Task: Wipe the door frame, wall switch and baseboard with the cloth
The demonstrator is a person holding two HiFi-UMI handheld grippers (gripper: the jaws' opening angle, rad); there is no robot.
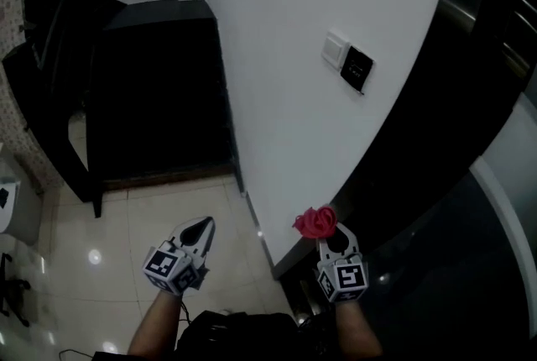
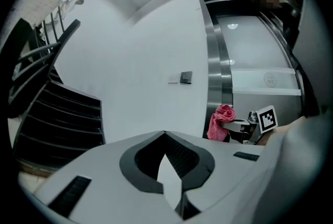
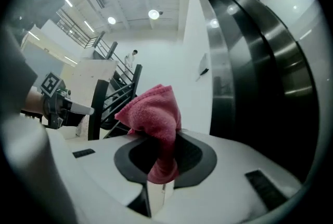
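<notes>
My right gripper [image 1: 329, 227] is shut on a bunched pink cloth [image 1: 315, 222], held just off the white wall's lower corner beside the dark metal door frame [image 1: 436, 107]. In the right gripper view the cloth [image 3: 154, 113] stands up from the jaws and hangs down between them. Higher up the wall sit a white wall switch [image 1: 336, 49] and a black panel [image 1: 357, 68]. A dark baseboard [image 1: 250, 212] runs along the wall's foot. My left gripper [image 1: 201, 227] hangs over the tiled floor to the left, shut with nothing in it.
A black staircase block [image 1: 159, 91] stands against the wall at the left, with a slanted black rail [image 1: 75, 57]. Glossy floor tiles [image 1: 117, 225] lie below the left gripper. A black bag [image 1: 226, 330] sits near my feet.
</notes>
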